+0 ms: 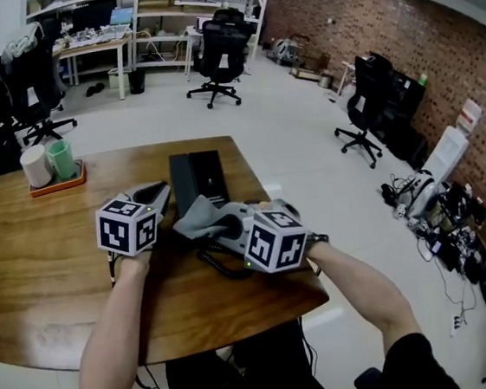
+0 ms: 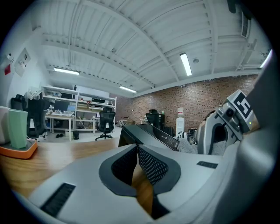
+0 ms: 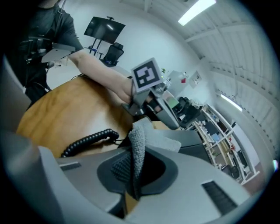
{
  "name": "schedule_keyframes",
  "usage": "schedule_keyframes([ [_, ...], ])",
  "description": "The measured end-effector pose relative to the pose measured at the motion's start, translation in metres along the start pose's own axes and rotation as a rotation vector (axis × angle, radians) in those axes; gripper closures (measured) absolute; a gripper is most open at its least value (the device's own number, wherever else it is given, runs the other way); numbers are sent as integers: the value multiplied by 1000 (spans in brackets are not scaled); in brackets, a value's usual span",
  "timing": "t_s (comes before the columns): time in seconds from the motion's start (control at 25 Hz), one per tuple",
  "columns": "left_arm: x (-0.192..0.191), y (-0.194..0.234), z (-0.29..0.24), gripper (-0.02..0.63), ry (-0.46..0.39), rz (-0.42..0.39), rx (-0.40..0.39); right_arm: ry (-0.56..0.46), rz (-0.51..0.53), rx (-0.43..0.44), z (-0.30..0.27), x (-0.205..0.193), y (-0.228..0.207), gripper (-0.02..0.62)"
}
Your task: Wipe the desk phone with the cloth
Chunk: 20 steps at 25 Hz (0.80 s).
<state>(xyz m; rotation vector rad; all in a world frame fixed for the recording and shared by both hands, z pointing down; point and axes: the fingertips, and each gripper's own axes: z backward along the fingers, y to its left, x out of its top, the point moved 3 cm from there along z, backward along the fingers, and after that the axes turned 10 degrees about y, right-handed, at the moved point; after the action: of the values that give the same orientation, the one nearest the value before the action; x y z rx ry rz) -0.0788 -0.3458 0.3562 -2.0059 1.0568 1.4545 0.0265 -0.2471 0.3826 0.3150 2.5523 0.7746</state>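
The black desk phone (image 1: 198, 179) lies flat near the far middle of the round wooden table (image 1: 33, 265). Its coiled cord (image 1: 221, 266) loops toward me. A grey cloth (image 1: 195, 220) hangs over the phone's near end, and my right gripper (image 1: 221, 227) is shut on it. In the right gripper view the cloth (image 3: 139, 144) stands pinched between the pads, with the cord (image 3: 87, 141) to its left. My left gripper (image 1: 157, 193) rests just left of the phone, jaws shut with nothing in them. The left gripper view shows the phone (image 2: 151, 133) just ahead, to the right.
An orange tray (image 1: 57, 182) with a white and a green cup sits at the table's far left. Black office chairs (image 1: 218, 48) and desks stand on the floor beyond. The table's right edge drops off close to the phone.
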Motion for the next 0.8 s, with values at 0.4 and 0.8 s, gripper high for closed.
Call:
schedule_keyframes([
  [0.4,0,0,0,604,0,-1,-2,-53,-277,-357,26,-21,-148,569],
  [0.8,-2,-1,0,604,3,5,-3,21,-369,-336,-25,-34,-177,569],
])
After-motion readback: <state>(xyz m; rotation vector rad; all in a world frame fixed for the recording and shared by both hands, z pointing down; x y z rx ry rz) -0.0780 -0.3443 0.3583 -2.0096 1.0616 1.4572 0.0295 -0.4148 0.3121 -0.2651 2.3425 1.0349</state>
